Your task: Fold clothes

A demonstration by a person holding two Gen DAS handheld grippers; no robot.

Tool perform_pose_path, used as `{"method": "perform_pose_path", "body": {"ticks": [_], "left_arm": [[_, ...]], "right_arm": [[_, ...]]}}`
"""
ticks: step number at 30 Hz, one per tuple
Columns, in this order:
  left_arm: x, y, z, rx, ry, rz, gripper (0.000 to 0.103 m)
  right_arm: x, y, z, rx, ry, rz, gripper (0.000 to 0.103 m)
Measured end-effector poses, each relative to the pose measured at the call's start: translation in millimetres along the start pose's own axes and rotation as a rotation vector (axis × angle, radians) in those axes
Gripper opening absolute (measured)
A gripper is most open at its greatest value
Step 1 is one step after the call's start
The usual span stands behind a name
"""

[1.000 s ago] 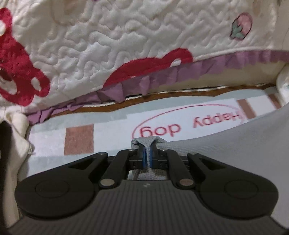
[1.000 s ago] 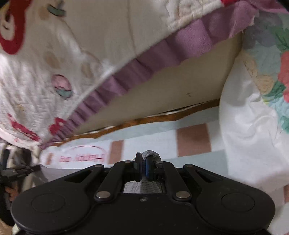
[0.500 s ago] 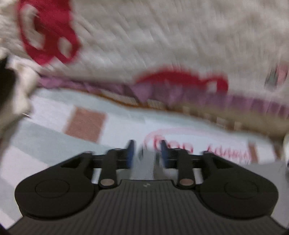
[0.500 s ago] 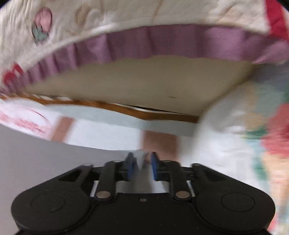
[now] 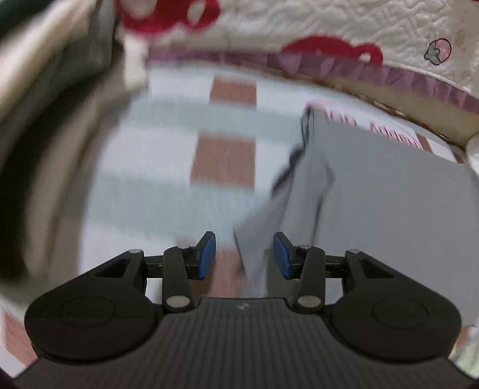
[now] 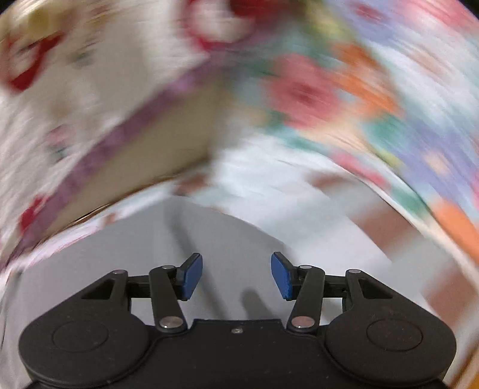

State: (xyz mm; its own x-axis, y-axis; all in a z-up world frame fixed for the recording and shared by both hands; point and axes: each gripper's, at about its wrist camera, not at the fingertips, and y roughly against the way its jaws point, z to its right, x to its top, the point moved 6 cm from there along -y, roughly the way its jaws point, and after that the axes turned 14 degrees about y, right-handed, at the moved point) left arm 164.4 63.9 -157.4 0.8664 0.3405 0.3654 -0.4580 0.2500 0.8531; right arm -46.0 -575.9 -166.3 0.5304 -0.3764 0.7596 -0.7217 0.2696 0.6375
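The folded garment lies on a checked mat, covering its right part. A quilted bedspread hangs behind the mat, its frill along the far edge. A heap of cloth sits left of the mat; a flowered cover rises to the garment's right.

Showing smooth, matt grey knit cloth in the garment at right of the left view. Lying on a flat woven mat, matt, pale with dull brown squares. Looking quilted and puckered, soft cotton, in the cream blanket along the top, edged with a pleated purple frill. Appearing as matt black plastic with ribbed casing, bright metal rivets and blue rubbery pads on the left claw and right claw. Blurring into printed floral cloth at upper right.
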Motion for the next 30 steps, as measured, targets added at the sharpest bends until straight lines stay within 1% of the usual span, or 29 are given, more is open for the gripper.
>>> {"method": "perform_pose_path", "body": {"ticks": [1, 2, 4, 6, 8, 9, 10, 11, 12, 14, 15, 17, 18, 19, 20, 21, 22, 23, 25, 26, 27, 28, 30], "left_arm": [[-2, 0, -6, -0.026, 0.051, -0.016, 0.04], [-3, 1, -9, -0.049, 0.081, -0.017, 0.04], [-3, 2, -14, -0.096, 0.141, -0.019, 0.042], [0, 0, -13, -0.095, 0.124, -0.005, 0.042], [1, -8, -11, -0.125, 0.136, -0.015, 0.042], [0, -12, -10, -0.174, 0.16, -0.034, 0.043], [-1, -15, -9, -0.244, 0.194, -0.059, 0.045], [-3, -20, -9, -0.297, 0.221, -0.086, 0.051], [-4, -24, -8, -0.308, 0.221, -0.092, 0.051], [-5, -29, -3, -0.29, 0.17, -0.072, 0.051], [-5, -30, 1, -0.284, 0.126, -0.058, 0.048], [-3, -32, 7, -0.279, 0.051, -0.032, 0.046], [-1, -35, 8, -0.282, 0.031, -0.022, 0.037], [3, -38, 7, -0.274, 0.024, -0.017, 0.031], [7, -39, 6, -0.259, 0.026, -0.015, 0.009], [11, -39, 5, -0.244, 0.028, -0.016, 0.002], [15, -34, 6, -0.227, 0.012, 0.005, 0.002], [19, -26, 8, -0.206, -0.033, 0.054, 0.002], [30, -4, 15, -0.141, -0.16, 0.193, 0.002], [35, 3, 15, -0.102, -0.197, 0.244, 0.002], [41, 5, 14, -0.059, -0.213, 0.278, 0.002], [46, 8, 12, -0.016, -0.228, 0.312, 0.002], [51, 8, 4, 0.11, -0.253, 0.367, 0.003]], "right_arm": [[-10, 3, 14, -0.022, -0.057, -0.009, 0.056], [-19, 6, 26, -0.035, -0.099, -0.015, 0.056], [-31, 7, 40, -0.035, -0.154, -0.025, 0.057], [-38, 4, 44, 0.001, -0.196, -0.027, 0.057], [-41, -4, 42, 0.042, -0.246, -0.038, 0.058], [-42, -8, 39, 0.059, -0.262, -0.044, 0.058], [-42, -12, 35, 0.073, -0.264, -0.042, 0.059], [-43, -16, 31, 0.087, -0.266, -0.04, 0.059], [-43, -20, 26, 0.099, -0.258, -0.036, 0.059], [-42, -27, 14, 0.111, -0.201, -0.02, 0.059], [-39, -32, 12, 0.097, -0.179, 0.001, 0.059], [-33, -43, 8, 0.07, -0.133, 0.041, 0.059], [-30, -48, 6, 0.061, -0.103, 0.052, 0.057], [-27, -54, 2, 0.062, -0.06, 0.044, 0.031], [-24, -60, -1, 0.064, -0.016, 0.037, 0.008], [-20, -64, -5, 0.057, 0.031, 0.037, 0.008], [-15, -63, -10, 0.035, 0.081, 0.063, 0.008], [-5, -57, -13, 0.015, 0.116, 0.107, 0.008], [21, -41, -8, -0.038, 0.121, 0.195, 0.008], [34, -34, -5, -0.066, 0.123, 0.235, 0.008], [46, -31, -2, -0.1, 0.154, 0.253, 0.008], [51, -33, -1, -0.137, 0.212, 0.246, 0.008], [61, -39, 0, -0.21, 0.325, 0.223, 0.008]]}}
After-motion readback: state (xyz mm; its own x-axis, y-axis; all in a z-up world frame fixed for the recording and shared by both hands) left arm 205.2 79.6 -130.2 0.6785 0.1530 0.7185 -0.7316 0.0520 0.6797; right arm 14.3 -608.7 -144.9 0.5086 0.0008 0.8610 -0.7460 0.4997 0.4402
